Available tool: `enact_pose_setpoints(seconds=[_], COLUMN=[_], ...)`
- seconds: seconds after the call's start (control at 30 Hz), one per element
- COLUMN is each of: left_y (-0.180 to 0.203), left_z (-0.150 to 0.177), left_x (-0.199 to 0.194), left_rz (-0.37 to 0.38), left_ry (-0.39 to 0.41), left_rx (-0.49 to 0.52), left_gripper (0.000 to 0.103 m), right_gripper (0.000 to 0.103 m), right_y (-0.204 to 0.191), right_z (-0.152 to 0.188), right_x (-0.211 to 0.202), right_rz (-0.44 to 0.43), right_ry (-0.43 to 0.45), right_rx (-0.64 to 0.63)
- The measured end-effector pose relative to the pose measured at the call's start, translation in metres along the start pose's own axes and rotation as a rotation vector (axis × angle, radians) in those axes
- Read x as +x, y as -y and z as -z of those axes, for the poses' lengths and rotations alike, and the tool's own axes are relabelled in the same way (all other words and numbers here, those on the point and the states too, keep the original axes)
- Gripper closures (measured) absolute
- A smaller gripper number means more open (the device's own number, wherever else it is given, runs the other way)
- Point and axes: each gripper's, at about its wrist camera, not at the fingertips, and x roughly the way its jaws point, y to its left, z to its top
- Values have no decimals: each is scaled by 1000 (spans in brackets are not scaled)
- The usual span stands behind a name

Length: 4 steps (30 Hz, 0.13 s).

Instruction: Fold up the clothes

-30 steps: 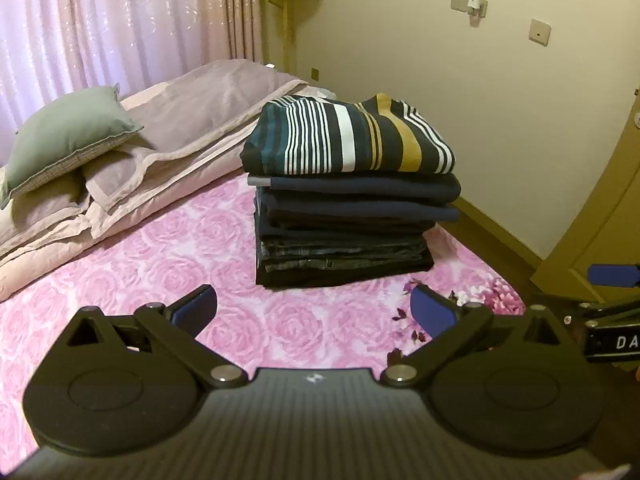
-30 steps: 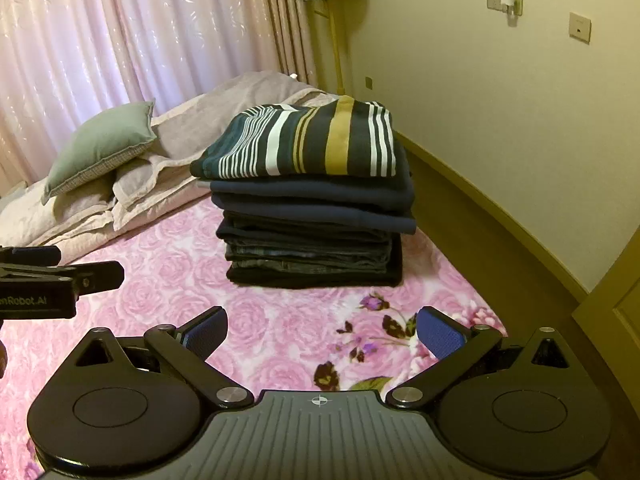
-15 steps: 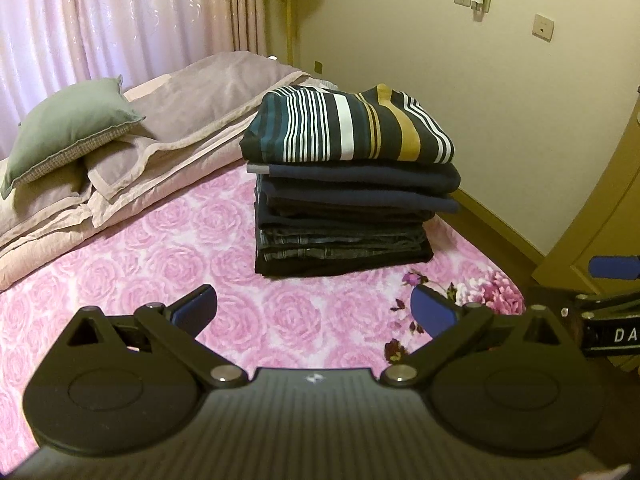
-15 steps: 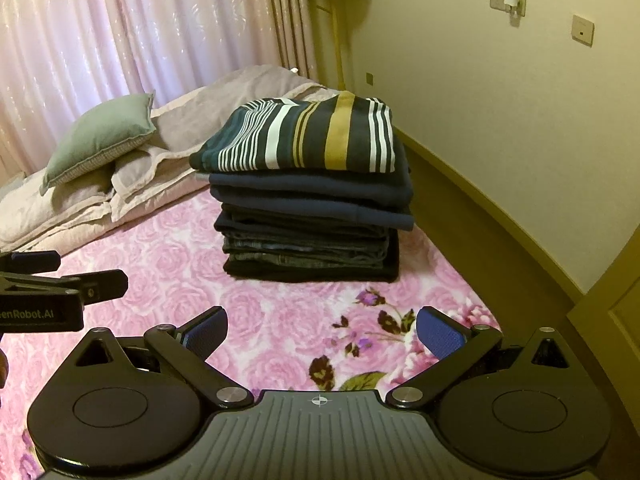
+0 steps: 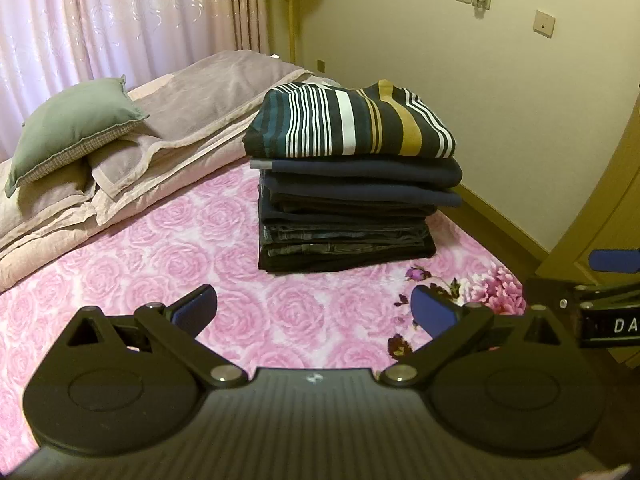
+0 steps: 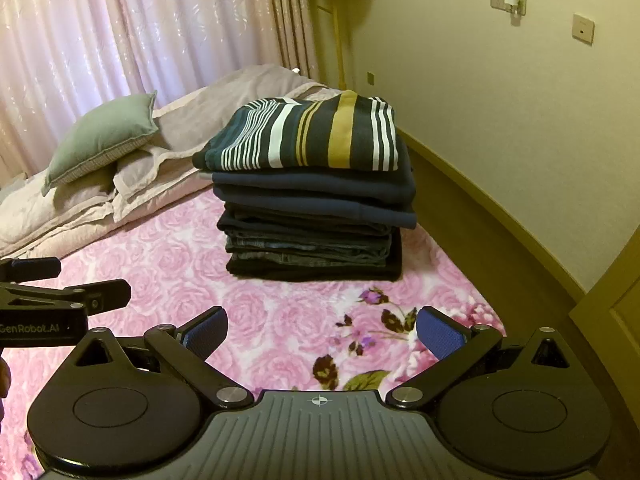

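A tall stack of folded dark clothes [image 5: 344,216] [image 6: 316,232] stands on the pink rose bedspread [image 5: 160,264] [image 6: 168,264], near the bed's far right side. On top lies a folded striped shirt [image 5: 352,128] [image 6: 304,136] in navy, white and mustard. My left gripper [image 5: 314,310] hovers open over the bedspread, well short of the stack, nothing between its blue pads. My right gripper [image 6: 322,330] is likewise open and holds nothing, also short of the stack. Each gripper shows at the edge of the other's view.
A grey-green cushion [image 5: 72,124] [image 6: 104,136] rests on folded mauve bedding [image 5: 192,108] at the back left. Pink curtains hang behind. A beige wall with sockets runs along the right, and a wooden door [image 5: 608,200] stands at the far right.
Both grippers have drawn back and risen slightly from the stack, so it sits a little higher and farther in both views. Both stay open.
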Motion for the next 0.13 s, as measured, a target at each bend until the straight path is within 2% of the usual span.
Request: enact_pose_setpoints(seconds=[0.13], left_y=[2], left_z=[1], left_x=[0], left_rz=[-1], left_ry=[1], left_rx=[-2], left_gripper=[1], right_gripper=[0], right_y=[1], right_z=[0], right_x=[0], right_rz=[-4], right_ry=[-1], right_rx=[-1])
